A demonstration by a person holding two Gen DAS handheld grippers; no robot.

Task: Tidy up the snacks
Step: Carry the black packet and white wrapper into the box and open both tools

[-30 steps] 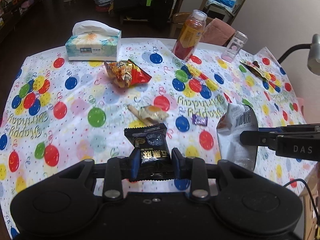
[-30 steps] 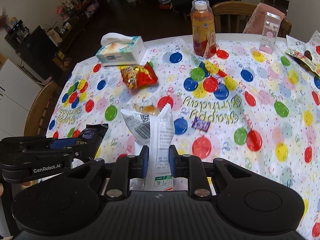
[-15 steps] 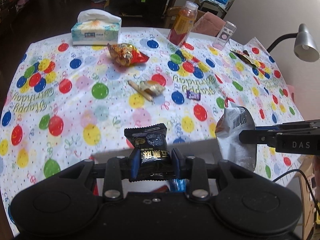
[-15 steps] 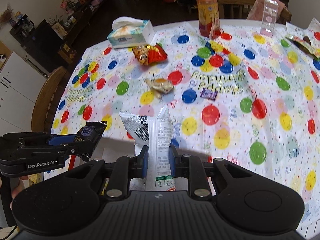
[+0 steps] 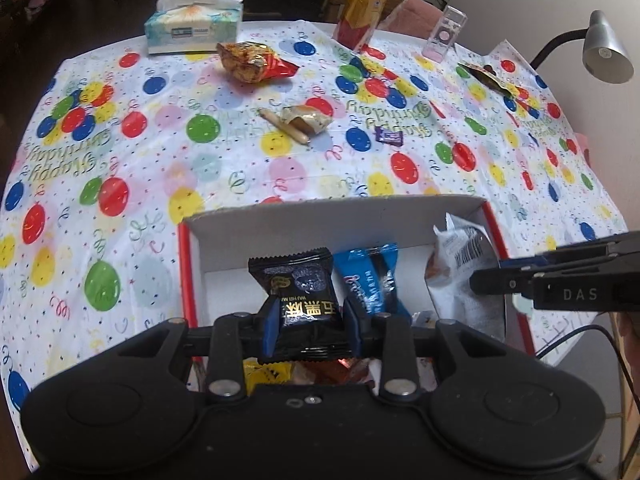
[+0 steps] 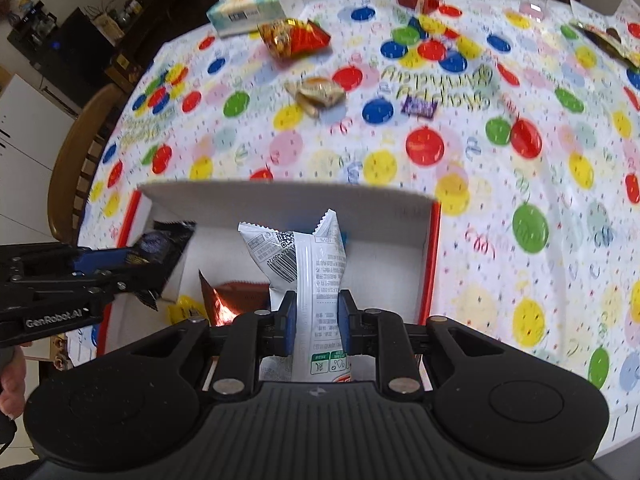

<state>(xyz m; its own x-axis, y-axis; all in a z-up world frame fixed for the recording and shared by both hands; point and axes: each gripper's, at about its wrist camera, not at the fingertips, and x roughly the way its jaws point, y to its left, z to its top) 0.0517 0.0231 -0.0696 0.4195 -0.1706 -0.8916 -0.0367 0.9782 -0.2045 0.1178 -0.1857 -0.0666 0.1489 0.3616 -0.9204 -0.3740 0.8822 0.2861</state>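
A: We have the left claw (image 5: 307,330) clamped on a black snack packet (image 5: 298,294) with gold lettering, held just above the open white box (image 5: 320,220) with red outer walls.

B: And our right claw (image 6: 317,322) is pinched tight on a tall white snack bag (image 6: 306,264) printed with a barcode, also hanging over the box. In the left wrist view we see that same bag at the box's right end, near the wall.

A: Inside the box we can make out a blue wrapper (image 5: 370,280) lying beside the black packet, and below our claws a yellow packet (image 6: 188,310) and a shiny red-brown wrapper (image 6: 230,304).

B: The box sits at the near edge of the surface (image 5: 160,168), which is covered in a balloon-patterned birthday cloth.

A: Farther out on the cloth we still have loose snacks: a red and gold crinkly bag (image 5: 252,62), a pale gold wrapper touching a stick-shaped snack (image 5: 304,118), and a small purple candy (image 5: 389,136).

B: At the far side we see a tissue box (image 5: 194,26), an orange drink bottle (image 5: 362,10) and a small clear container (image 5: 445,32). A dark flat wrapper (image 5: 486,78) lies toward the right edge, and a grey lamp head (image 5: 606,52) hangs beyond it.
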